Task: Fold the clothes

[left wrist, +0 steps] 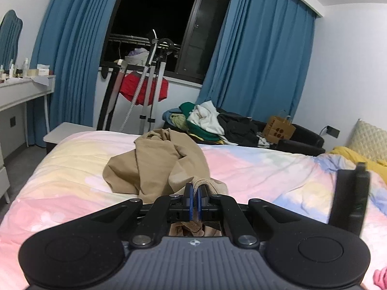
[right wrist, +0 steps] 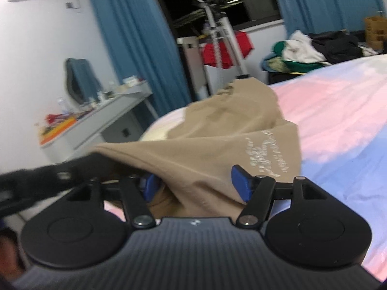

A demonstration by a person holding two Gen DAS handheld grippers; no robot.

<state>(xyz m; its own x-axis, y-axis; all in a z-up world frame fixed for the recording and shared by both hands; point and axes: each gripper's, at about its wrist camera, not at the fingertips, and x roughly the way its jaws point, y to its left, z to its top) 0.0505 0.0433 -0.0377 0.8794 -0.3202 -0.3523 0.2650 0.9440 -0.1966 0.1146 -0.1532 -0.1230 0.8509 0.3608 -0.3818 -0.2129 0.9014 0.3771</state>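
L gripper (left wrist: 195, 199): jaws clenched on a ribbed hem of the tan garment (left wrist: 154, 162), which lies crumpled just ahead of them on the bed (left wrist: 254, 169). R gripper (right wrist: 196, 184): jaws released, cloth draped between the pads w/o being pressed. Step in hand, as judged: finding edges to spread the garment, pre-fold. Next move calls for R to close on an edge, then pull apart from L.

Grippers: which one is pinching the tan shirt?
The left gripper: its blue pads are squeezed shut on the tan shirt. The right gripper stands open.
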